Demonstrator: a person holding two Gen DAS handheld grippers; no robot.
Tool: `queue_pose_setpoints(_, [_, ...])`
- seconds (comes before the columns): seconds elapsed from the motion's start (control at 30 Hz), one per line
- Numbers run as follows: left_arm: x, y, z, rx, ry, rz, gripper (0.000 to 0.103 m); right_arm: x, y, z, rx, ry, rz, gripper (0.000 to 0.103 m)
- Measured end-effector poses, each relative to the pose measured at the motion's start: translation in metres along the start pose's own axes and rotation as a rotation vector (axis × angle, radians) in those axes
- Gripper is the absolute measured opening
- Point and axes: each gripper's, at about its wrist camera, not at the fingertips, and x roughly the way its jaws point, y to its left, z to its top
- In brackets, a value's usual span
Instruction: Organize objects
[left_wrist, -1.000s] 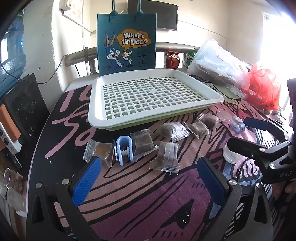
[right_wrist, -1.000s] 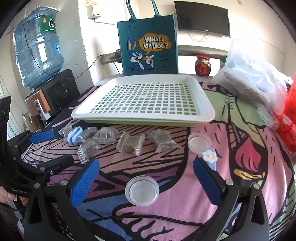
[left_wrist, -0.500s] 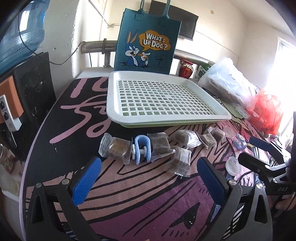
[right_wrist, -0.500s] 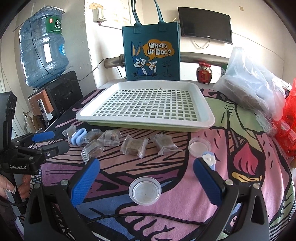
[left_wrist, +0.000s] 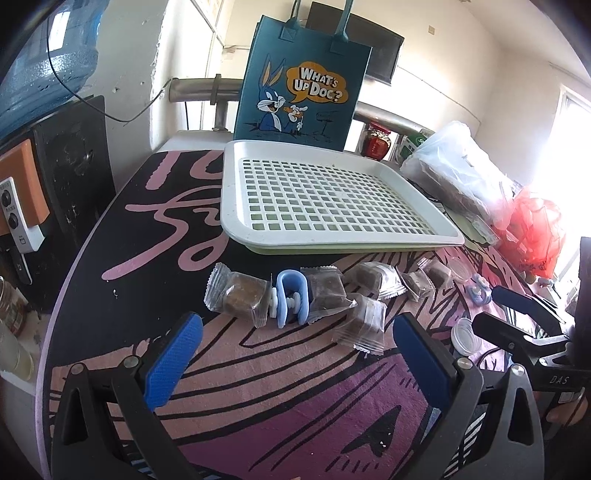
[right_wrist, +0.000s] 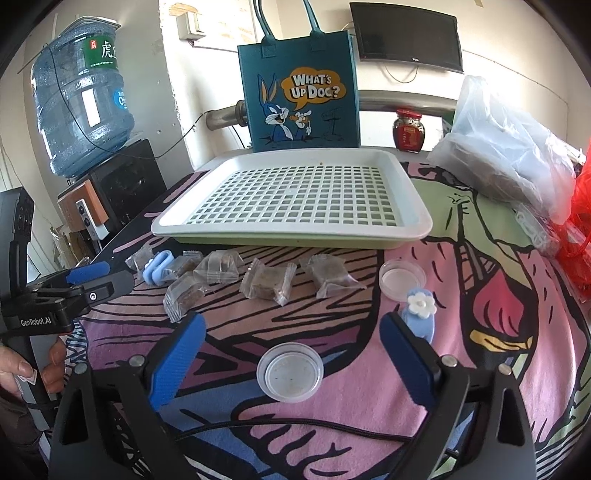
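Left wrist view: left gripper spread wide, nothing between its pads, hovering over the patterned cloth just short of a row of wrapped brown snack packets and a blue clip, all lying in front of the bare white slotted tray. Right wrist view: right gripper, jaws just narrowing a little but not gripping, brackets a small clear lidded cup without touching it; a flower-topped blue clip sits just beside its right finger, a second lid beyond.

So on the table: six wrapped brown snack cubes in clear packets, two blue clips, one of them with a white flower on it, and two small clear round lids. One white grid tray sits on a green one, and behind stands one cartoon tote bag. Off to the side are one red jar and one water jug.
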Motion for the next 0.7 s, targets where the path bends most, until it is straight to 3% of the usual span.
queue_pose_setpoints(0.7, [0.0019,0.0029,-0.0003,-0.008,0.012,-0.008,0.103,0.0032,0.0065,-0.0003,-0.038,0.016,-0.014,0.097])
